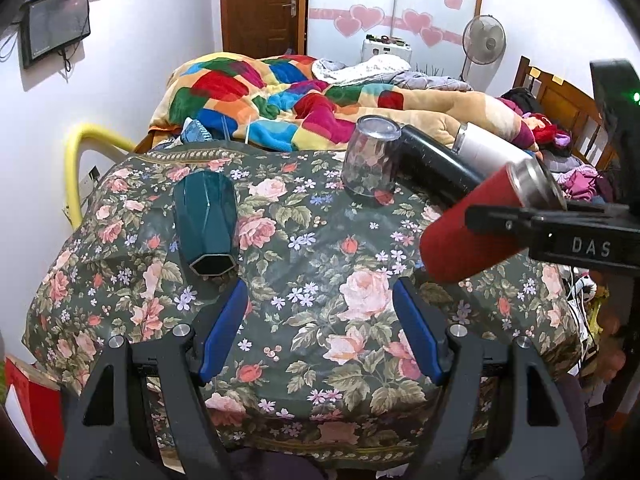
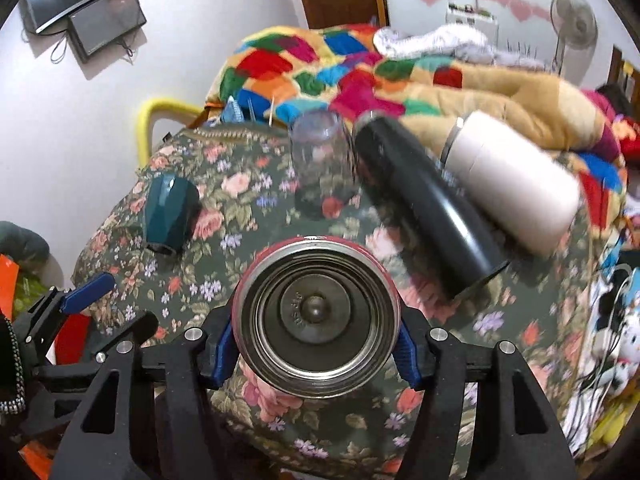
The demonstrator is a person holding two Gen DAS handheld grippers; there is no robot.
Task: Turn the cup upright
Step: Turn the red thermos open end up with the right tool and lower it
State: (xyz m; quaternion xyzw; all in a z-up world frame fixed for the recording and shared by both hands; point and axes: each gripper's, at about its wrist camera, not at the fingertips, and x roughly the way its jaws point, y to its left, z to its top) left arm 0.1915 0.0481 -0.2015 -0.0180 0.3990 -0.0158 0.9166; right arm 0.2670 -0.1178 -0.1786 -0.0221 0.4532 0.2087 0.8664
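My right gripper (image 2: 316, 344) is shut on a red flask (image 2: 316, 316) with a steel end, its blue pads on both sides. In the left wrist view the red flask (image 1: 472, 236) hangs tilted above the table's right side, held by the right gripper (image 1: 520, 220). My left gripper (image 1: 320, 312) is open and empty over the floral tablecloth (image 1: 320, 264). A dark green faceted cup (image 1: 208, 224) lies on its side to its left, also in the right wrist view (image 2: 168, 212). A clear glass (image 1: 370, 160) stands upside down at the back, also in the right wrist view (image 2: 320, 168).
A black flask (image 2: 424, 208) and a white flask (image 2: 512, 176) lie on their sides at the table's back right. A bed with a patchwork blanket (image 1: 280, 96) is behind the table. A yellow chair back (image 1: 76, 168) stands at the left. A fan (image 1: 484, 40) stands at the back.
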